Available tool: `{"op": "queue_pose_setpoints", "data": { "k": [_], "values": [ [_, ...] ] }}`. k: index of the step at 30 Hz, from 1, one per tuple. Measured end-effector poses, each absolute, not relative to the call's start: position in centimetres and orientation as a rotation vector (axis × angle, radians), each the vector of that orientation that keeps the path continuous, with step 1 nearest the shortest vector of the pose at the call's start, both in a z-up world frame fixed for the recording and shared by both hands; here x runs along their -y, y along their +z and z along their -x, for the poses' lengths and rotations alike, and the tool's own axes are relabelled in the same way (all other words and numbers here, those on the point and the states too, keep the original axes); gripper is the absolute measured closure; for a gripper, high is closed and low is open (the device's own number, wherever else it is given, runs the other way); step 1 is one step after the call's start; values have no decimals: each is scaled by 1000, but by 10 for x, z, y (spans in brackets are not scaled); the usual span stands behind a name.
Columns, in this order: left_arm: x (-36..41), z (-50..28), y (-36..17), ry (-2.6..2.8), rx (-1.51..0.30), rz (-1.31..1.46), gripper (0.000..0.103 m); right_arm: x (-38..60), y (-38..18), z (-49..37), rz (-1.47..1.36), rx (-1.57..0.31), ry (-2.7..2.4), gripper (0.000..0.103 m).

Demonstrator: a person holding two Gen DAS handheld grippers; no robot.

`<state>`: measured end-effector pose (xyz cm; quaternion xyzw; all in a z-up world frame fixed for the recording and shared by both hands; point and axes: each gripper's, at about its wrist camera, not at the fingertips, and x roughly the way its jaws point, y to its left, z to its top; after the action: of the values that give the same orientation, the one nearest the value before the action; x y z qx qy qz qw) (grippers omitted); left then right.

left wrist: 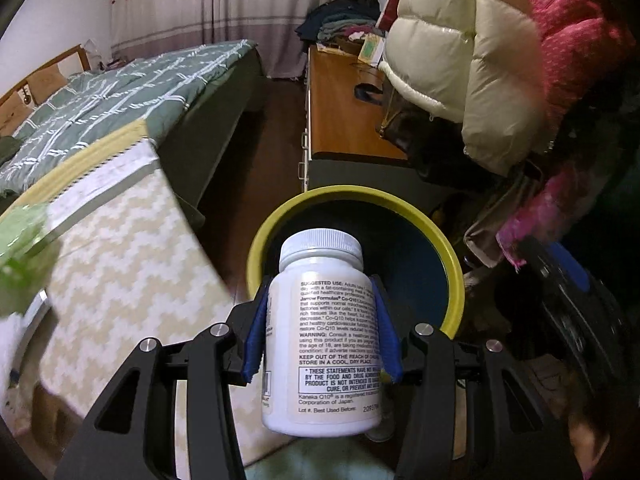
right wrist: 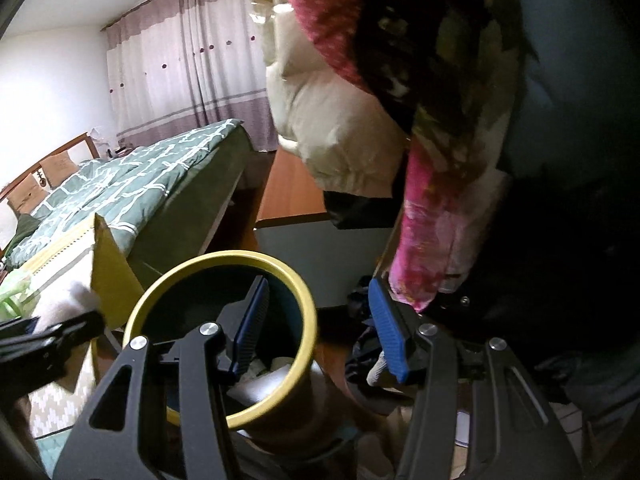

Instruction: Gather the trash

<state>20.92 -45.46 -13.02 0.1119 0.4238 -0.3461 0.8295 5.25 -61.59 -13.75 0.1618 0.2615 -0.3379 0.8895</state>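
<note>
In the left wrist view we see, at the far left, a blurred green thing (left wrist: 22,248) and next to it a table (left wrist: 132,248) with a cream zigzag cloth. Behind the table stands the bed (left wrist: 120,92) with a green cover. In the middle, our left gripper (left wrist: 322,320) holds a white bottle (left wrist: 322,340) between its blue pads (left wrist: 256,332); the jaws are closed on both sides of the bottle, about as wide as its body. The bottle has a white cap, which points away from the camera, and its printed label faces us. It hangs in front of the mouth of the bin (left wrist: 452,264), which has a yellow rim and a dark inside. To the right of the bin a cream jacket (left wrist: 460,40) and pink clothes (left wrist: 572,32) hang above a wooden desk (left wrist: 344,108).

In the right wrist view the other gripper appears dark and blurred at the left edge. In the middle, our right gripper (right wrist: 320,328) has its jaws wide apart and holds nothing. Its left pad is over the mouth of the bin (right wrist: 308,308), and some pale trash (right wrist: 276,364) lies inside. At the right hang the pink clothes (right wrist: 424,240).
</note>
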Motion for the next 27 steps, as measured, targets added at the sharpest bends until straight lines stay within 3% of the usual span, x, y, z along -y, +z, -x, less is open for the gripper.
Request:
{"op": "queue_pose_setpoints", "data": {
  "k": [4, 6, 10, 16, 27],
  "values": [
    [477, -218, -137, -727, -898, -247, 51, 623, -143, -52, -350, -555, -709, 51],
    [484, -221, -135, -719, -878, -243, 25, 624, -145, -52, -353, -558, -710, 48],
    [472, -222, -113, -727, -828, -185, 24, 621, -147, -53, -353, -564, -701, 48],
    [401, -206, -69, -684, -697, -97, 14, 605, -147, -66, -333, -584, -660, 47],
    [210, -187, -30, -404, -576, 35, 8, 531, -130, -104, -238, -588, -534, 45]
  ]
}}
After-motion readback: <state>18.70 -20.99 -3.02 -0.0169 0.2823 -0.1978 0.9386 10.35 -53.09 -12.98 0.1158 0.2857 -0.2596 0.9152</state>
